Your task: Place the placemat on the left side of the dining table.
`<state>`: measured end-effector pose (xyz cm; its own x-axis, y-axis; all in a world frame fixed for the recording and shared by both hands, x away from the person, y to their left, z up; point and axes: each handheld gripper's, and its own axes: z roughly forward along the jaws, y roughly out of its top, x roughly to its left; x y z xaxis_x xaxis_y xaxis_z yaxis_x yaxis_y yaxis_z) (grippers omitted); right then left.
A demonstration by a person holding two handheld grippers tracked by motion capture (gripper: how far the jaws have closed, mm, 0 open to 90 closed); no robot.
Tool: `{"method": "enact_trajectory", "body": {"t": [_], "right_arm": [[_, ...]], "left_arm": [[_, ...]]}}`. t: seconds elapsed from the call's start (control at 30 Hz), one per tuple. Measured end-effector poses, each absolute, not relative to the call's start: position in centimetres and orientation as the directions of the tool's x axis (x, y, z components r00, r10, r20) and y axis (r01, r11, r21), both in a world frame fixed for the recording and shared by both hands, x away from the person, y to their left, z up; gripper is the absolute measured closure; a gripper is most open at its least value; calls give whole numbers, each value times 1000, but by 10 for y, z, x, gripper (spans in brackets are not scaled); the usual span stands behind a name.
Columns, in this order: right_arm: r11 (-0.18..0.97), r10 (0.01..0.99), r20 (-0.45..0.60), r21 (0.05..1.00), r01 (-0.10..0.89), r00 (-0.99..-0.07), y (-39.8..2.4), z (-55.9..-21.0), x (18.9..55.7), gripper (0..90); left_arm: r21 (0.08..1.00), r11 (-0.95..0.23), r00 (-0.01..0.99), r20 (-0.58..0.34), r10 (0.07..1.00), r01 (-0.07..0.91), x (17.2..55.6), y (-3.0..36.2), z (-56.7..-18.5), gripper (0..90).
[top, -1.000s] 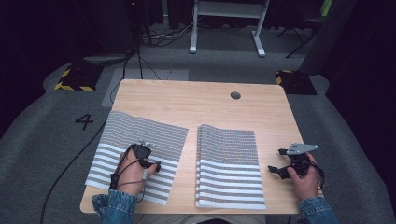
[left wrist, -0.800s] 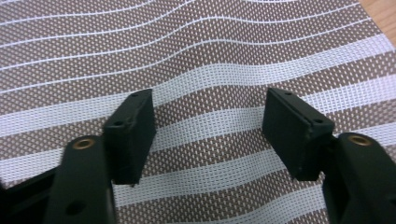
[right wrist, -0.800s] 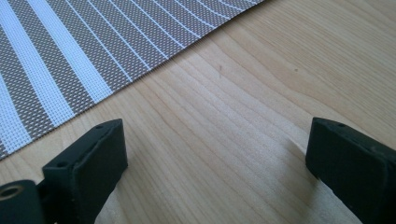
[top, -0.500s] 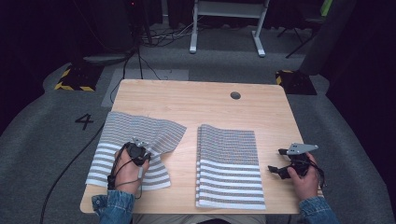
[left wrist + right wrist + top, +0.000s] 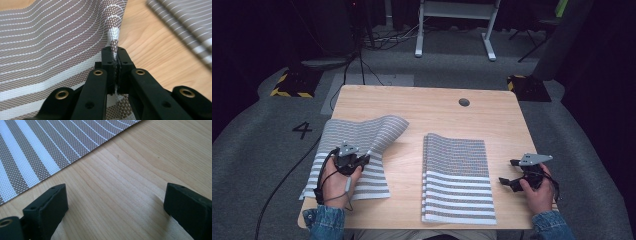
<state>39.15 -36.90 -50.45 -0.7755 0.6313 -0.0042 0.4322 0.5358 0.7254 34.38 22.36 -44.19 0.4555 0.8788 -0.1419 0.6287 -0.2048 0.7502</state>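
Near the worktop's (image 5: 432, 102) left edge my left tool (image 5: 353, 161) has just clamped the striped mat's (image 5: 357, 135) inner edge to fold it; my right tool (image 5: 513, 175) waits open by the folded stack (image 5: 457, 175).

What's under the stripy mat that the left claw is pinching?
Under the lifted edge of the stripy mat, pinched by the left claw, you can see bare wooden table. The rest of the mat lies flat on the table, so whatever is beneath that part is hidden.
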Motion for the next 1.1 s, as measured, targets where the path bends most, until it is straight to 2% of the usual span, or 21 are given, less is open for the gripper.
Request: {"method": "enact_trajectory", "body": {"t": [0.23,0.53,0.7,0.83,0.87,0.93,1.0,1.03,1.1], "right_arm": [[535,632,-4,726,432,-775,-369,-505,391,56],[537,631,-5,725,432,-776,-369,-504,391,56],[536,631,-4,725,432,-775,-369,-505,391,56],[537,631,-5,724,432,-776,-369,-504,391,56],[537,631,-5,725,432,-776,-369,-504,391,56],[537,631,-5,725,432,-776,-369,-504,391,56],[537,631,-5,725,433,-776,-369,-504,391,56],[537,631,-5,725,432,-776,-369,-504,391,56],[536,632,-4,724,433,-775,-369,-504,391,56]], "left_arm": [[797,-212,529,-154,835,566,331,218,-419,871],[845,-225,671,-194,715,485,308,213,-390,872],[834,-318,762,-175,624,451,295,201,-381,873],[805,-440,862,-165,479,399,290,192,-382,864],[797,-466,884,-171,435,384,289,189,-383,847],[806,-448,903,-231,363,386,287,185,-386,715],[838,-371,886,-250,391,400,288,184,-388,444],[843,-352,875,-248,416,407,290,187,-388,384],[839,-330,827,-223,517,433,294,195,-389,383]]}}
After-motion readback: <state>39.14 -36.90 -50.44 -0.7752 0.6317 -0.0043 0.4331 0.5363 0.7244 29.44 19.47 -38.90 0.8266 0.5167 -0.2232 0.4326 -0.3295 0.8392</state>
